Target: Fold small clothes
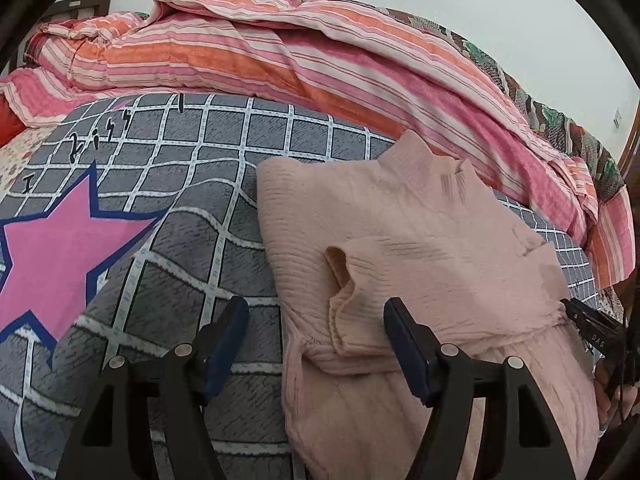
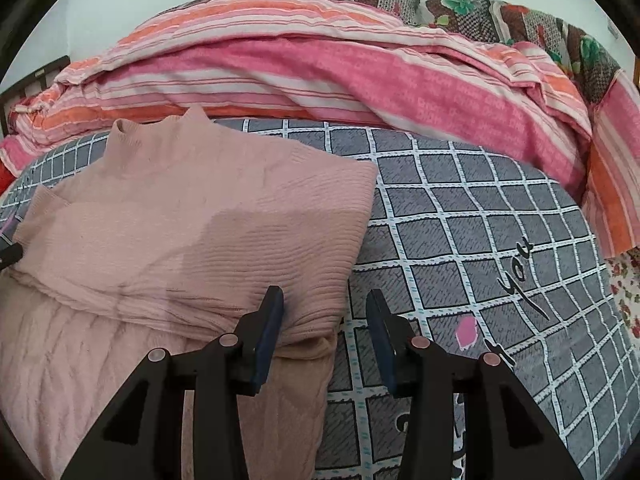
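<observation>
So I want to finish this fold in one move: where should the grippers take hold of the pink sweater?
Probably the pink sweater at its near hem corners, approached from the near side: left gripper and right gripper, both open, already straddle its side edges, and the collar lies far.

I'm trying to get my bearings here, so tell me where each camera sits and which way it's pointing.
Left wrist: rides the left tool, facing forward over the bed; pink sweater ahead and right, pink star left; both open fingers show, the right tool at the right edge.
Right wrist: rides the right tool, facing the same way; the sweater lies left, grey checked cover right; its open fingers show.
Shared: the sweater, cover and striped quilt.
</observation>
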